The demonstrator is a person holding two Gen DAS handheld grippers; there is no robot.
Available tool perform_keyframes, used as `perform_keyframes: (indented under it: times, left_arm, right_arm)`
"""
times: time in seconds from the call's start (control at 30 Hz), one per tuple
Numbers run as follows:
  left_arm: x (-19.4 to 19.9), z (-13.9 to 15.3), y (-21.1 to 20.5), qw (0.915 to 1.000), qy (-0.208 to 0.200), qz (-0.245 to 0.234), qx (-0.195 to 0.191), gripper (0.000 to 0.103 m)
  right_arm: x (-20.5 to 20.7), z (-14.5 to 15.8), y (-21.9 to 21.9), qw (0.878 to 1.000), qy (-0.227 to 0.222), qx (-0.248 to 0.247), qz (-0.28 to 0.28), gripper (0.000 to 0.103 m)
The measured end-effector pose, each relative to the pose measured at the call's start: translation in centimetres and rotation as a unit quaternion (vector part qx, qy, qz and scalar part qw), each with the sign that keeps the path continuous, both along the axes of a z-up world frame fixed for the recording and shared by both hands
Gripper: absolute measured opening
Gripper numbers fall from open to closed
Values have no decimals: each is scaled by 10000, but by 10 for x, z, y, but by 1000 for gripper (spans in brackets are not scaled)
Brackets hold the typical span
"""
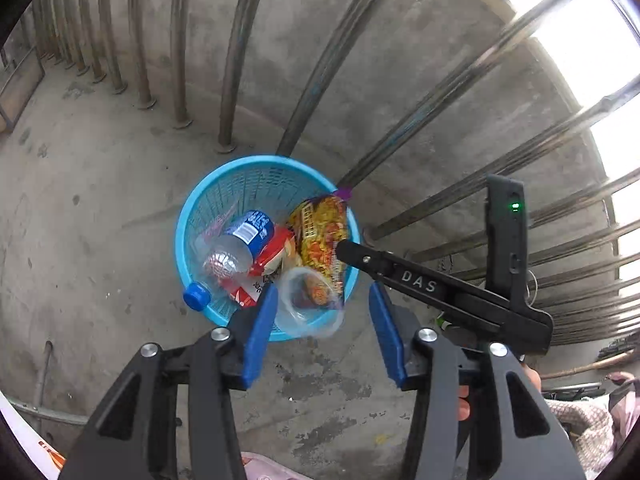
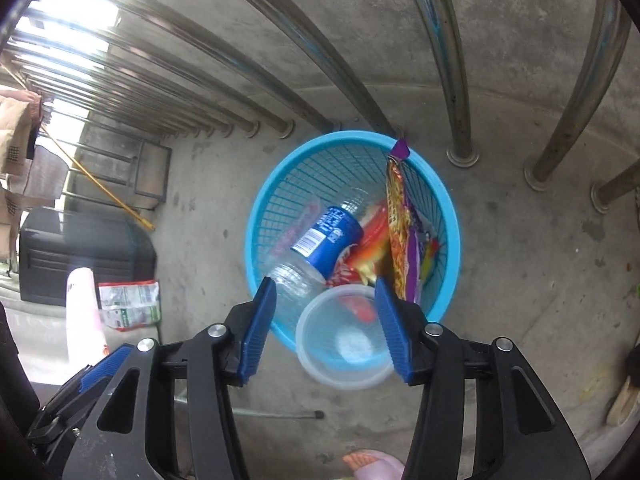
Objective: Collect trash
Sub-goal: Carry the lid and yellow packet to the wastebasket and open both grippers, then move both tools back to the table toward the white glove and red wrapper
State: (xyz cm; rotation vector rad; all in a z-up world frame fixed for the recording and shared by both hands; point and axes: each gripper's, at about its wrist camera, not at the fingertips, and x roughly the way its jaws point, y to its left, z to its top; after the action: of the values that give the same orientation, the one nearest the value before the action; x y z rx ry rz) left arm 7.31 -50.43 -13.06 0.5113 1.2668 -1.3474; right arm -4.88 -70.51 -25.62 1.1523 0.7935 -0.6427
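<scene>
We hold both tools over a blue basket [image 1: 188, 216] that stands on the concrete floor [image 1: 92, 184] against the metal railing [image 1: 236, 60]. The left hand-held gripper [image 1: 324, 320] stands released, its blue pads apart, and a clear plastic cup [image 1: 304, 304] (blurred) lies between them at the basket's near rim; we cannot tell whether either pad touches it. The right hand-held gripper [image 2: 326, 328] is likewise released, with the same cup [image 2: 344, 336] between its pads. Inside the basket lie a plastic bottle [image 1: 240, 244] with a blue label, a red wrapper [image 1: 272, 252] and a yellow snack packet [image 1: 320, 232] leaning on the right wall.
</scene>
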Motion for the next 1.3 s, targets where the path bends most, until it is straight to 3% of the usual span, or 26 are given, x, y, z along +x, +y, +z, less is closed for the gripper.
perform_keyframes:
  times: [0.17,0.4,0.6,0.87,1.07,1.2,1.3]
  left_arm:
    - [-4,29,23,9988,-303,66,-372,50]
    - [6,95,94,9872,-720,827,-1157,51]
    - [17,139,193,9630,-1071,1694,-1800,54]
    - [27,169,340,9332,-1475,2533,-2078,54]
    - [37,164,453,8987,-1717,3508,-1992,54]
    - [51,153,513,8625,-1610,4340,-2046,54]
    - [57,147,547,8415,-1555,4741,-2073,54]
  right_arm:
    - [-10,16,6,9995,-203,-115,-207,52]
    - [-12,75,31,9938,-906,-644,-35,56]
    - [8,121,68,9847,-1315,-939,658,57]
    - [46,160,138,9624,-1672,-1041,1870,57]
    - [85,171,205,9377,-1618,-1043,2893,57]
    - [117,175,248,9212,-1532,-895,3463,57]
    - [142,180,281,9084,-1390,-862,3848,57]
